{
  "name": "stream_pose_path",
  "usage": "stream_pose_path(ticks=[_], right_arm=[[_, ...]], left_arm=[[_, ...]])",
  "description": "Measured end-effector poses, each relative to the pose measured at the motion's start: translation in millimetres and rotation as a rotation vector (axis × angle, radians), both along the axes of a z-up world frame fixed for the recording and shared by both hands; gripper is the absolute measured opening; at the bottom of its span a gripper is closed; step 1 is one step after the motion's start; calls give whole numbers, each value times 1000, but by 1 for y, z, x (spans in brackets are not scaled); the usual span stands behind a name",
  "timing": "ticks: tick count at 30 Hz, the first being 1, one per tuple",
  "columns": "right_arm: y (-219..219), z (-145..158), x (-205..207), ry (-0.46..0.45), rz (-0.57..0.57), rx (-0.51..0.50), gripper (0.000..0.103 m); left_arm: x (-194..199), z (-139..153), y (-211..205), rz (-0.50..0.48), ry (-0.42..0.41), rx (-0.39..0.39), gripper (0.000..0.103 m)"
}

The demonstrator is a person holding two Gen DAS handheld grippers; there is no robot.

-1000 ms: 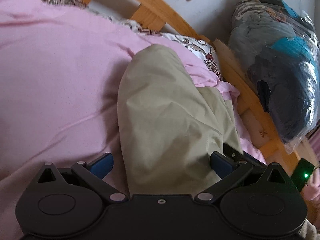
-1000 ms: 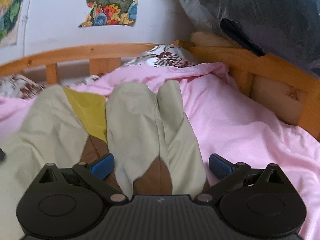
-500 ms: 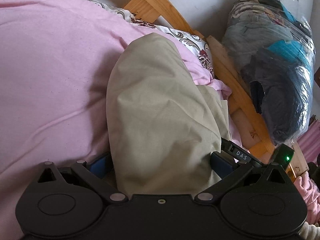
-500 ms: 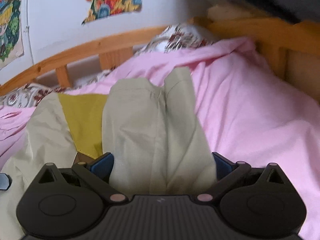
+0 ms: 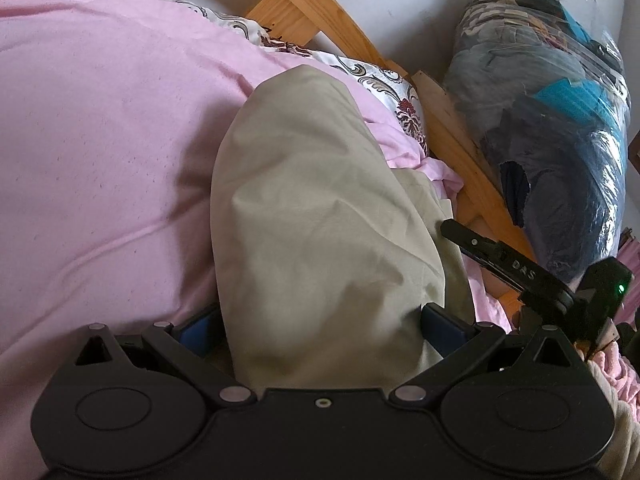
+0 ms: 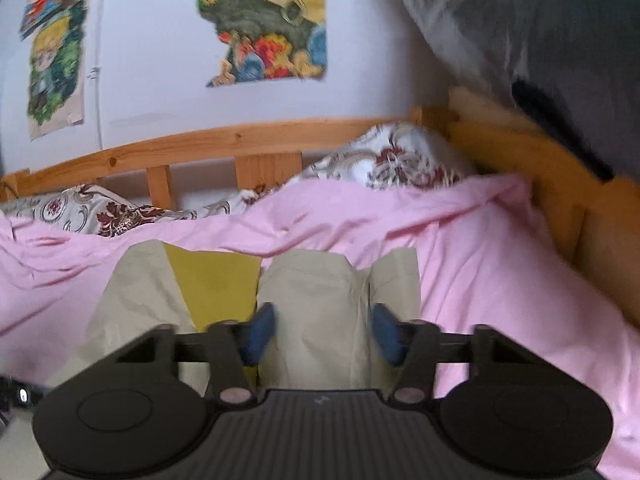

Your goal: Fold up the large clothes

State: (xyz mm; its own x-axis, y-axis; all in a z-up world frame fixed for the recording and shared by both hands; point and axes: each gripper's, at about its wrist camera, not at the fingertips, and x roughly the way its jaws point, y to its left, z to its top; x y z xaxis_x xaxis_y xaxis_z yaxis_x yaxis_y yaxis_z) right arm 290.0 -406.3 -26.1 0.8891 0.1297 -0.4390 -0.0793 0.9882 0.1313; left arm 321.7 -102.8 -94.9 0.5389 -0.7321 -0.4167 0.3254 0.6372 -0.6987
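Note:
A large beige garment (image 5: 320, 216) with a yellow panel (image 6: 216, 284) lies on a pink bed sheet (image 5: 100, 140). In the left wrist view a fold of it bulges between the blue pads of my left gripper (image 5: 320, 326), whose jaws stand wide around the cloth. In the right wrist view my right gripper (image 6: 322, 332) has narrowed its blue pads (image 6: 260, 332) onto a beige strip of the garment (image 6: 316, 312) and pinches it. The right gripper's black body also shows in the left wrist view (image 5: 520, 268), beside the garment's right edge.
A wooden bed frame (image 6: 248, 140) runs along the far side and the right. Patterned pillows (image 6: 400, 160) lie against it. A big clear bag of dark clothes (image 5: 560, 140) stands past the right rail. Posters (image 6: 264, 20) hang on the wall.
My right gripper's jaws have closed from wide open onto the beige strip. Both grippers have pushed forward onto the garment, and more cloth now bunches between the left jaws.

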Motion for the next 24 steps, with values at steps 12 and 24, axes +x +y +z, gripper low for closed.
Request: stream_pose_path(ticks=[12,24], right_arm=[[-3,1,-13,-18,-39,-26,6],[-13,-13,-20,-3,-125,-30,63]], left_arm=[[1,5,-7,-12,-20,37,102],[8,6,-18,-66,-43,103,102]])
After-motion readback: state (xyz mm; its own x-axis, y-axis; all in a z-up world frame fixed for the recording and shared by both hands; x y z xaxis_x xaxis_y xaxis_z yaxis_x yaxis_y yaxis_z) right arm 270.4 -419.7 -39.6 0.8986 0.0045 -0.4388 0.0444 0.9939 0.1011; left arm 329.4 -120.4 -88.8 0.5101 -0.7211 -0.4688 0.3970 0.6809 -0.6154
